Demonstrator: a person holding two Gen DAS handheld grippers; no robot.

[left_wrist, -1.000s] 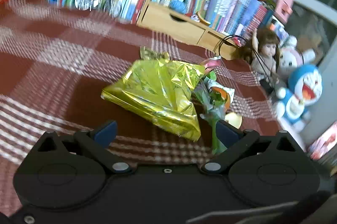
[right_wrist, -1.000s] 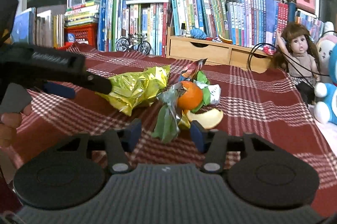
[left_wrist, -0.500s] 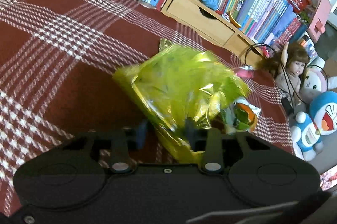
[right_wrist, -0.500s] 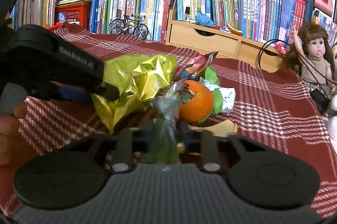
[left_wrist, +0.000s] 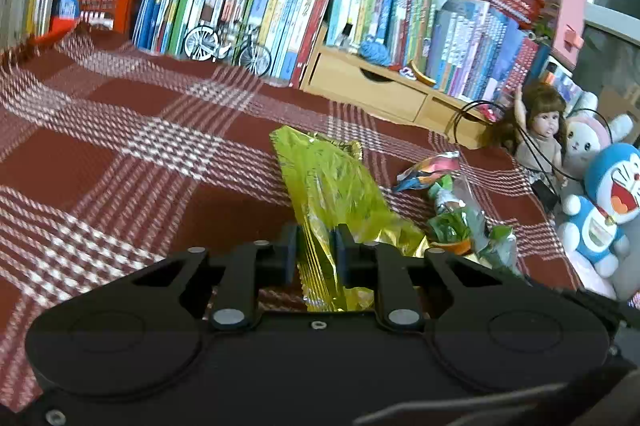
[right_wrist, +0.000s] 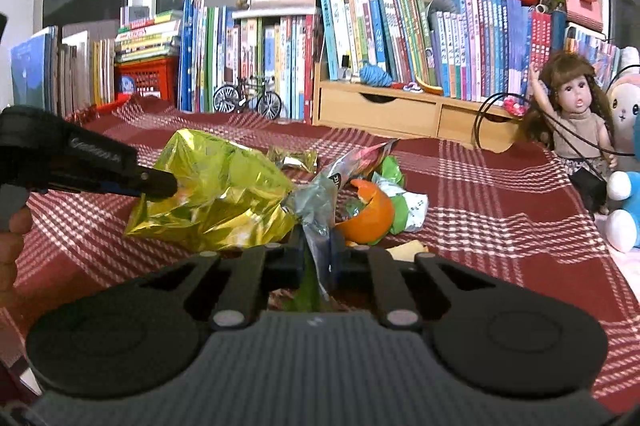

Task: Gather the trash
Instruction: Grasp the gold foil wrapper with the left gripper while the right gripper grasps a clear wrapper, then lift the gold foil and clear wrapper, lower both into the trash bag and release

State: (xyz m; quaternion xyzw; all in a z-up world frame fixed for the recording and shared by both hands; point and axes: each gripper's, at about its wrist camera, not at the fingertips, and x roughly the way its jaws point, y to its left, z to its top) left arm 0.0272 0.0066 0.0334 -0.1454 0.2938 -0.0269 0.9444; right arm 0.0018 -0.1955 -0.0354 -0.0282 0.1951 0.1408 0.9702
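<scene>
On the red plaid cloth (right_wrist: 500, 185), the pick-up step: the left gripper (left_wrist: 316, 246), jaws closing, pinches the yellow foil bag (left_wrist: 332, 193), the right gripper (right_wrist: 316, 258) clamps the greenish wrapper (right_wrist: 316, 209); both next need lifting clear of the orange peel (right_wrist: 368, 214).

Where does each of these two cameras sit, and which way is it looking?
Left wrist: sits behind the left tool, looking down its fingers at the yellow foil bag they are closing on, books beyond.
Right wrist: sits behind the right tool, looking at the clear wrapper it pinches; the left tool and a hand show at left.
Shared: the yellow bag, orange peel, doll, toy bicycle.
</scene>
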